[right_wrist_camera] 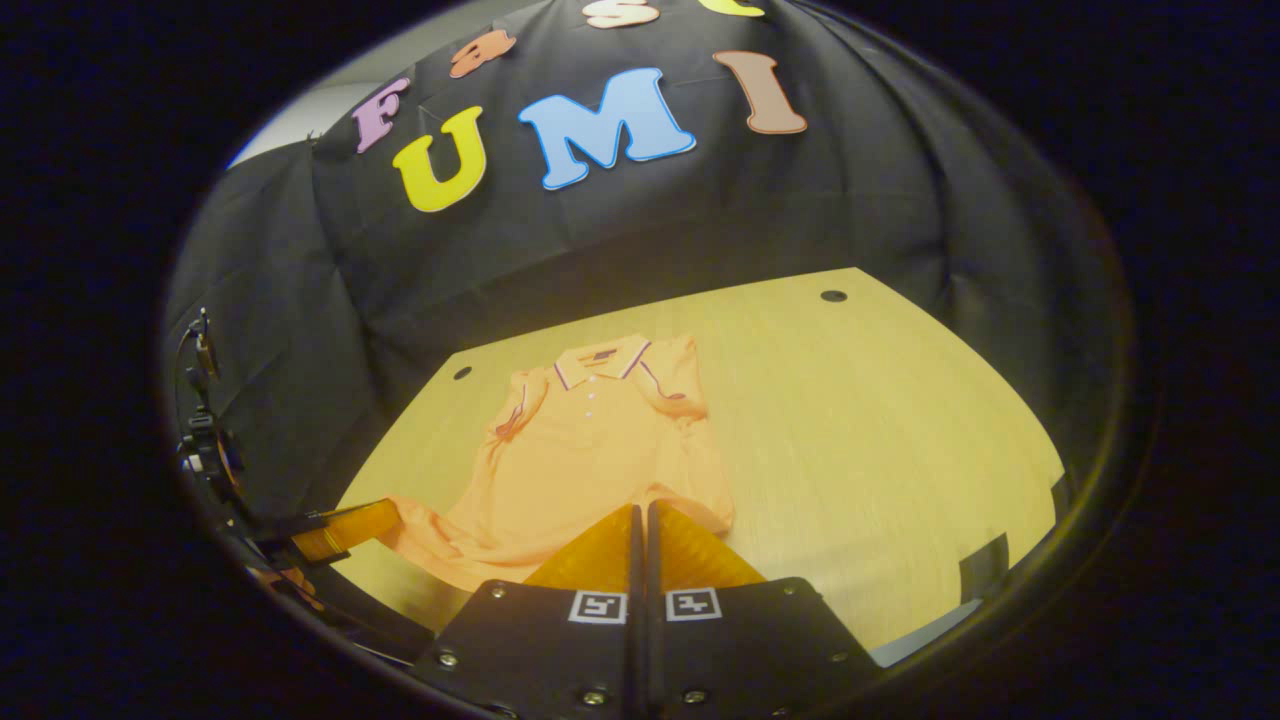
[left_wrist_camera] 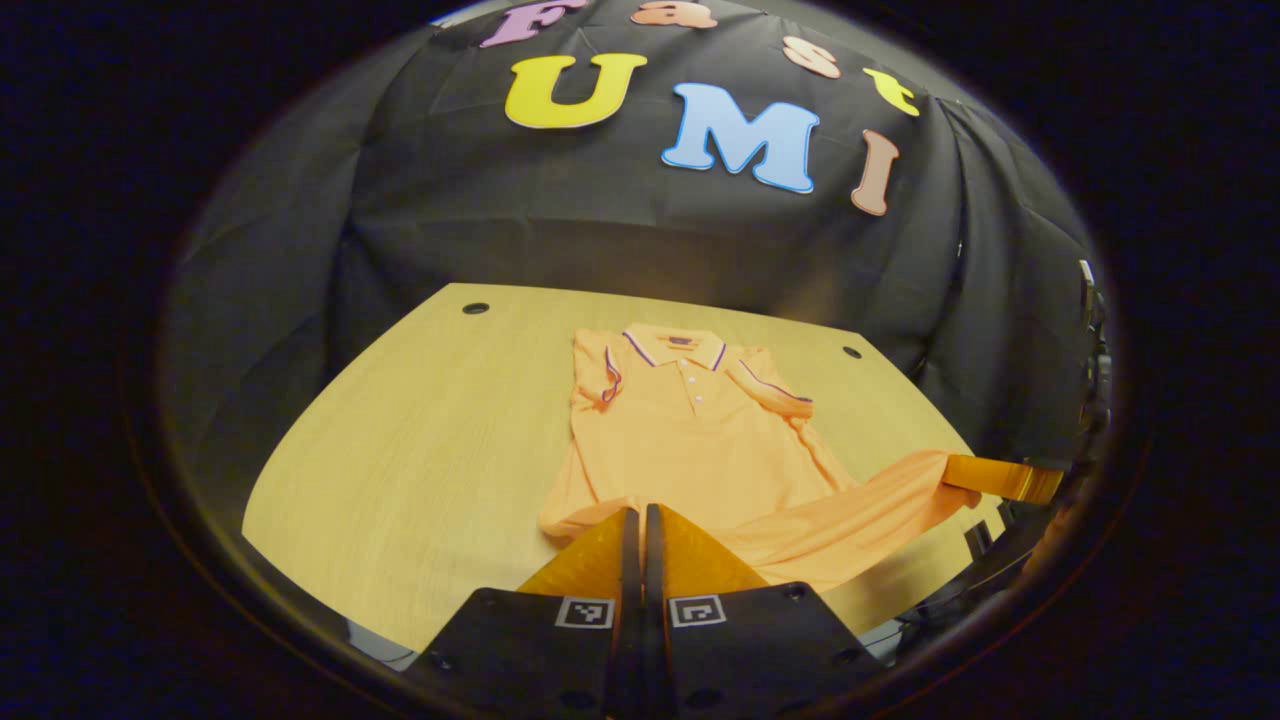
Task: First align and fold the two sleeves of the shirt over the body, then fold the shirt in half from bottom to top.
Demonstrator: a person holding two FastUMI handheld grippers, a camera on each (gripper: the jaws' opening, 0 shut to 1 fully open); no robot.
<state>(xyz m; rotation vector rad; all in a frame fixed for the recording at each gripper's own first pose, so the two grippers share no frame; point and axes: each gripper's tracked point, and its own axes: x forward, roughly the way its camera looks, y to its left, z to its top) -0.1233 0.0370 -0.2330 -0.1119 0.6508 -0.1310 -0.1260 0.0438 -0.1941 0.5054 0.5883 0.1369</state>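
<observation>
Black cloth walls close in the booth behind a pale wooden table (left_wrist_camera: 420,450), and an orange polo shirt (left_wrist_camera: 690,440) lies on it face up, collar toward the far edge. Both short sleeves look already folded in over the chest, so by my reading the first stage is done and the bottom-to-top fold is under way but far from finished: the hem is lifted off the table while the body still lies flat. In the left gripper view, the left gripper (left_wrist_camera: 640,515) sits with its jaws pressed together at one bottom corner of the hem, apparently pinching the fabric. In the right gripper view, the right gripper (right_wrist_camera: 640,512) is likewise closed at the other bottom corner; seen from the left gripper view it holds a stretched, raised flap of hem. What remains is carrying the hem up to the collar
</observation>
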